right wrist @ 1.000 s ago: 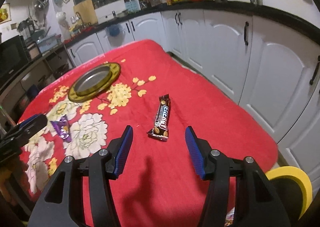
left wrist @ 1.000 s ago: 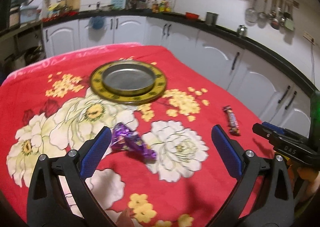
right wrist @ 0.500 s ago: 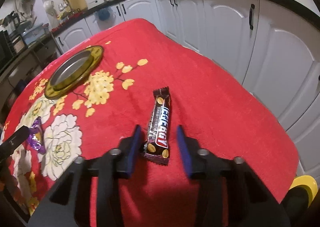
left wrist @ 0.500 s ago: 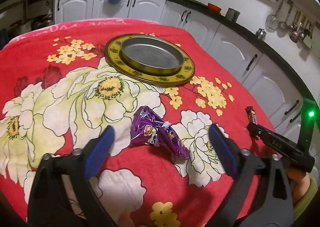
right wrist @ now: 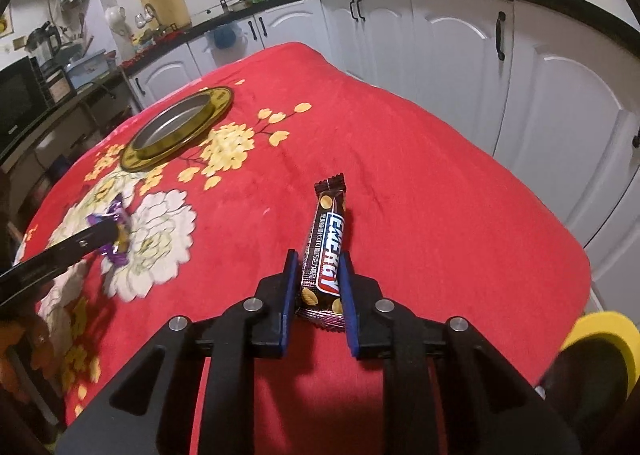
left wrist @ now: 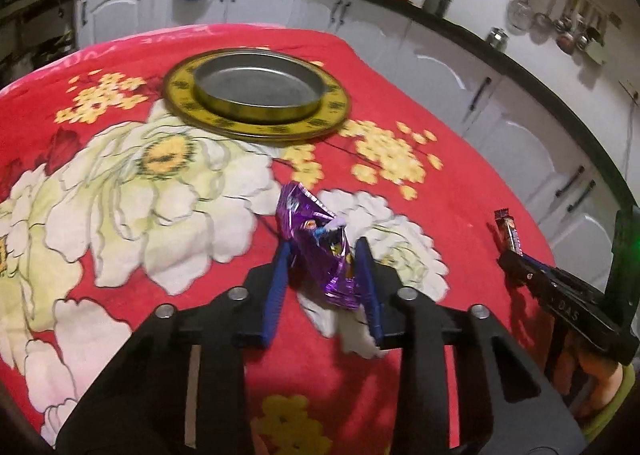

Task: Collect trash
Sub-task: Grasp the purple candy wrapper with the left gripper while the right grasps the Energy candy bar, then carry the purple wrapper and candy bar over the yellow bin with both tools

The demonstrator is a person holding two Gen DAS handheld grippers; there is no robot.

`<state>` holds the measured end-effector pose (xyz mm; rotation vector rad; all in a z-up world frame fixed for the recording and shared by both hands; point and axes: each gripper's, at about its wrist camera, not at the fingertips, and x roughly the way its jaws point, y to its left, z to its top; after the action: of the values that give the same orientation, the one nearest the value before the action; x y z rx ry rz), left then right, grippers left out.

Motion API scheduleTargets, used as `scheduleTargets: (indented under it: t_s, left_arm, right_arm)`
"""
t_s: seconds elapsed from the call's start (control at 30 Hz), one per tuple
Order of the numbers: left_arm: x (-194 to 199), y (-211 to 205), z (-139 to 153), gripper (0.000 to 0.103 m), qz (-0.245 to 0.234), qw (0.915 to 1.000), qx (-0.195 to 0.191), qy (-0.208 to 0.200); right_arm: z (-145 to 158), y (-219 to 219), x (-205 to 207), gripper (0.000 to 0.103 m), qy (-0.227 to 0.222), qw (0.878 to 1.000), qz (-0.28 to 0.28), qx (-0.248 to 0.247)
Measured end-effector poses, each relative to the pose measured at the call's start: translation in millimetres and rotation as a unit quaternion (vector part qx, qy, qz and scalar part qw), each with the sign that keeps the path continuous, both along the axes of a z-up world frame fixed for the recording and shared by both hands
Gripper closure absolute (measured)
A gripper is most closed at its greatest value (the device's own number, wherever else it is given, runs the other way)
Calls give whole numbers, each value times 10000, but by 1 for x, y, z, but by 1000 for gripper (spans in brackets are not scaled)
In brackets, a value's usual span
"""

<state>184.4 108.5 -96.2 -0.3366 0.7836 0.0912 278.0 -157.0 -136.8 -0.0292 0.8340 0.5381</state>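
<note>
Wrapper (left wrist: 320,243) – crumpled purple foil, bar wrapper (right wrist: 326,255) – dark brown

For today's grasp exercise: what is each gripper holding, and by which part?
Left gripper, jaws just closing: the crumpled purple wrapper, pinched at its near end. Right gripper, also just closing: the brown Energy bar wrapper, by its near end.

We see our right gripper (right wrist: 319,261) with its blue-padded jaws just closed onto the near end of a dark brown "ENERGY" candy bar wrapper (right wrist: 326,251), near the right edge of the red floral blanket (right wrist: 420,195). At the left edge, our left gripper (right wrist: 108,233) meets a crumpled purple foil wrapper (right wrist: 120,221). A round yellow-rimmed metal tray (right wrist: 176,129) lies toward the far left corner.
</note>
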Motion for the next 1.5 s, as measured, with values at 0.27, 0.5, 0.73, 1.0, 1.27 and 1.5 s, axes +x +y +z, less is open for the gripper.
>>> scheduleTargets:
  t_s: [0.27,0.5,0.73,1.0,1.27,1.5]
  left_arm:
    - [-4,-36,9,87,-603,9981,-42,-136]
    - [-12,-71,22,87,-1074,9936,-74,-331]
    - [-24,-108,33,87,-1538,9869,-2,-485]
    - [-38,-152,44,87,-2076,9756,104,-704]
    - [-47,-185,50,87,-2460,9656,135,-835]
    - [-52,-204,53,87,-2619,9606,149,-913]
  right_arm:
    - [19,-29,-34,84,-109,9995,-53,282]
    - [40,-55,-55,84,-330,9983,-202,430]
    - [57,-89,-72,84,-535,9957,-478,588]
    - [65,-130,-90,84,-633,9923,-822,681]
    - [69,-165,-108,84,-751,9883,-1157,652]
    - [71,-186,-118,84,-832,9855,-1363,575]
